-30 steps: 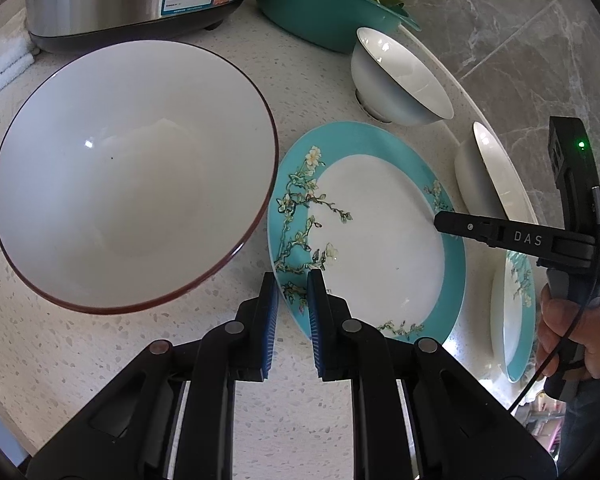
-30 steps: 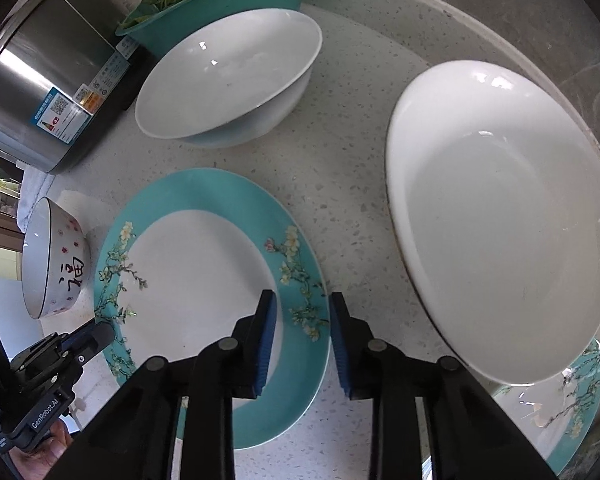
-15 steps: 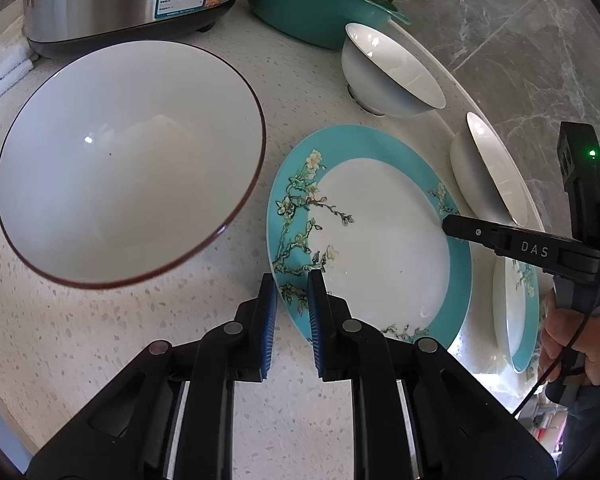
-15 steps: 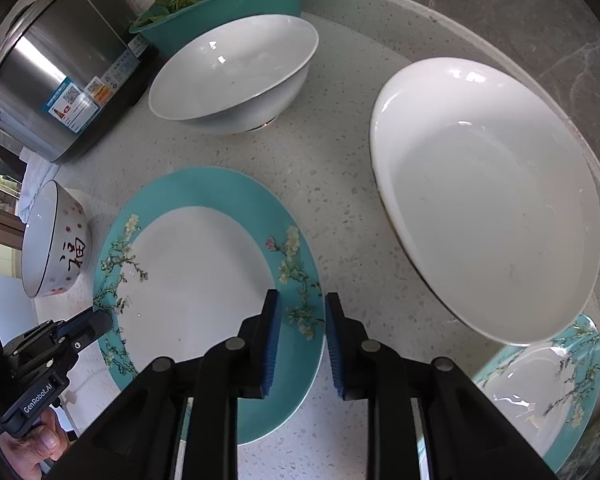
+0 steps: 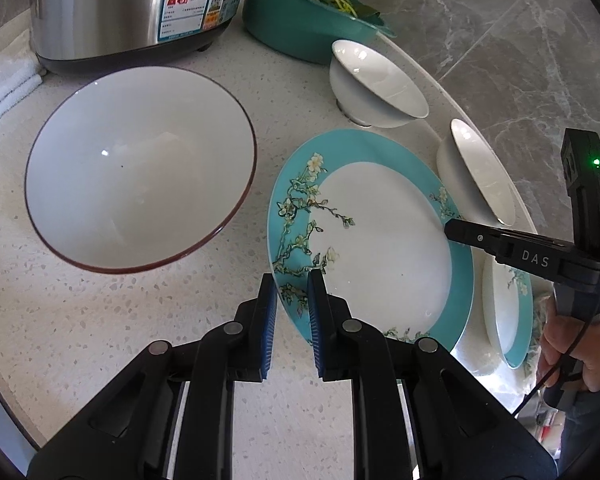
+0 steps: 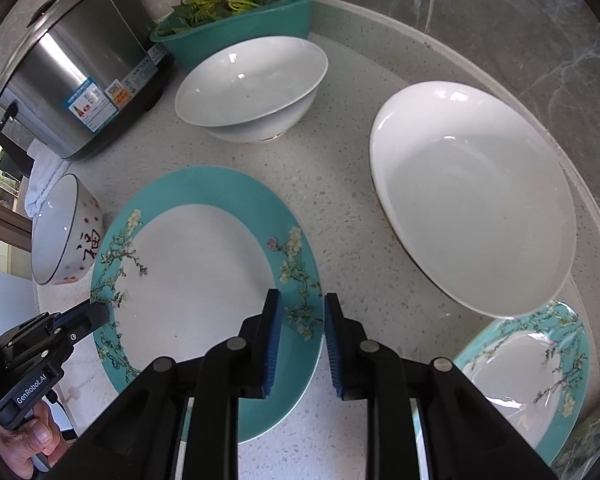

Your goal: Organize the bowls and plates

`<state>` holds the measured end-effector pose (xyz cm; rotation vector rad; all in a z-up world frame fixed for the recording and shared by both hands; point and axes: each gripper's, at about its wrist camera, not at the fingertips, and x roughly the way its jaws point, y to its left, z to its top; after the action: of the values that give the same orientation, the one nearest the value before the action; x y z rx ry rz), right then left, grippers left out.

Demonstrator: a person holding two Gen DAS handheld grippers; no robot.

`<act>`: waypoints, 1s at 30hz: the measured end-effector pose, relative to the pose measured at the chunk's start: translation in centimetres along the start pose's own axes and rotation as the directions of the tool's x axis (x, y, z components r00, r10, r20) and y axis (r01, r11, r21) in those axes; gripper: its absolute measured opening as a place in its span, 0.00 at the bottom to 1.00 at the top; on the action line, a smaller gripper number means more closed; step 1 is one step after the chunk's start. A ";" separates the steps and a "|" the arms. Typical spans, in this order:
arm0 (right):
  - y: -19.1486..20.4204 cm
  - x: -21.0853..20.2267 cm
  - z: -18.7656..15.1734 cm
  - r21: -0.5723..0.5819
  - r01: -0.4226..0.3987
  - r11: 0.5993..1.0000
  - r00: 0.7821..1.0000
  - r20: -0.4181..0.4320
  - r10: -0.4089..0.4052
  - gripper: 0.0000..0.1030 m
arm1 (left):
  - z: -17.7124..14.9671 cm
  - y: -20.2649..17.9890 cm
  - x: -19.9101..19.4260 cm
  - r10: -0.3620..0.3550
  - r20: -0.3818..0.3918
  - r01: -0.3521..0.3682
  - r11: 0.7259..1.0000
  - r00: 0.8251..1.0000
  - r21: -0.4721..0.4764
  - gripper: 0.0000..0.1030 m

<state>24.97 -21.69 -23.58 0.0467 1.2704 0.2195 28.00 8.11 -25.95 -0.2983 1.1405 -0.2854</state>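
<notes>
Speckled counter (image 5: pixel 80 320); both grippers' fingers slightly parted, empty, straddling the teal plate's (image 6: pixel 188 280) rim, partly hiding it.

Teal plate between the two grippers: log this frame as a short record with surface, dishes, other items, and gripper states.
surface: speckled counter
centre dish: teal plate, flat on the counter
left gripper: open, tips at the plate's rim, holding nothing
right gripper: open, tips over the opposite rim, holding nothing
other dishes: red-rimmed bowl; white bowl; white plate; second teal plate
other items: rice cooker; teal basin of greens
</notes>
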 end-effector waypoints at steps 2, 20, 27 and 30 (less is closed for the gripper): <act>0.1 -0.6 -0.3 0.003 -0.002 1.000 1.000 0.008 0.001 0.22 | -0.2 -0.2 -0.5 0.000 0.008 0.000 1.000 1.000 0.008 0.13; -0.6 -8.7 -8.2 0.072 0.012 0.997 0.996 0.093 -0.018 0.22 | -4.8 -6.0 -7.4 -0.046 -0.004 0.046 0.986 0.999 0.159 0.13; -2.9 -11.1 -14.8 0.169 0.004 0.986 0.996 0.091 -0.020 0.22 | -10.1 -9.8 -8.6 -0.068 -0.072 0.084 0.967 0.995 0.239 0.13; -3.9 -12.3 -18.0 0.215 0.007 0.977 0.996 0.088 -0.027 0.21 | -12.3 -11.4 -9.0 -0.077 -0.105 0.102 0.957 0.992 0.271 0.13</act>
<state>4.98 -29.37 -18.01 0.2289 1.1991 0.0639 12.37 -0.18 -18.89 -0.0902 1.1640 -0.5381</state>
